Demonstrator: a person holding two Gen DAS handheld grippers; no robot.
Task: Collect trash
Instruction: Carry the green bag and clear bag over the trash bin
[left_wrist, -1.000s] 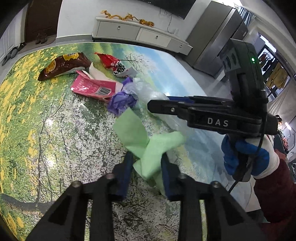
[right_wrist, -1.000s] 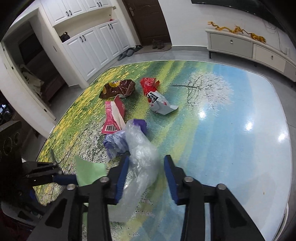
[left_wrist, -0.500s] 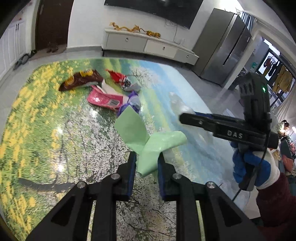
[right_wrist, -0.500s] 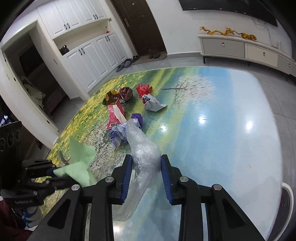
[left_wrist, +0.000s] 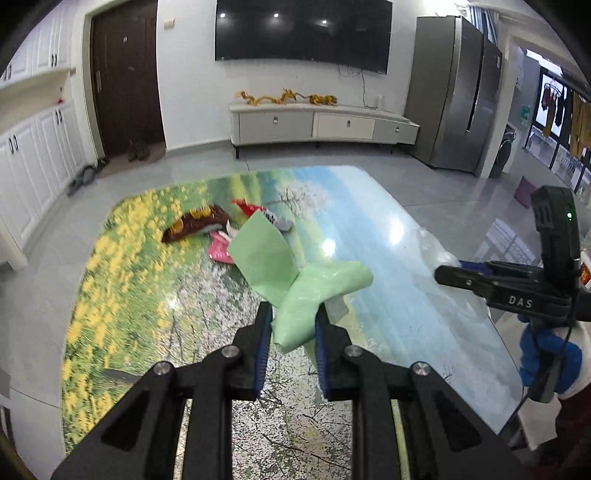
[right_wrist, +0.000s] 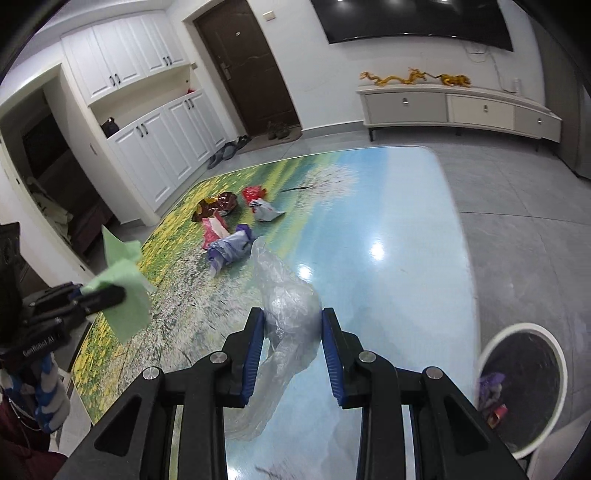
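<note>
Two hand-held grippers are in my hands, and each one pinches a piece of trash above the table (right_wrist: 424, 229), whose glossy hard top carries a printed landscape of yellow flowers, white blossom and blue sky. My left hand-held gripper (left_wrist: 291, 325) has its blue ribbed pads pressed on a thin pale green sheet (left_wrist: 295, 280), soft and matte, folded into two flaps that stand up like a bow. My right hand-held gripper (right_wrist: 291, 332) squeezes a crumpled clear plastic bag (right_wrist: 284, 306); it is shiny and wrinkled, bunched into a lump between the pads, with a loose tail hanging below them.

Other trash lies in a group near the table's far left corner: a purple crinkled wrapper (right_wrist: 231, 249), a pink flat packet (right_wrist: 214, 229), a brown glossy snack bag (right_wrist: 218, 205) and a red and white packet (right_wrist: 262, 203), all close together, some touching.

Beside the table's near right corner stands a round white bin (right_wrist: 517, 387) on the grey tiled floor, lined with a dark bag, with some purple and red pieces already inside.
</note>
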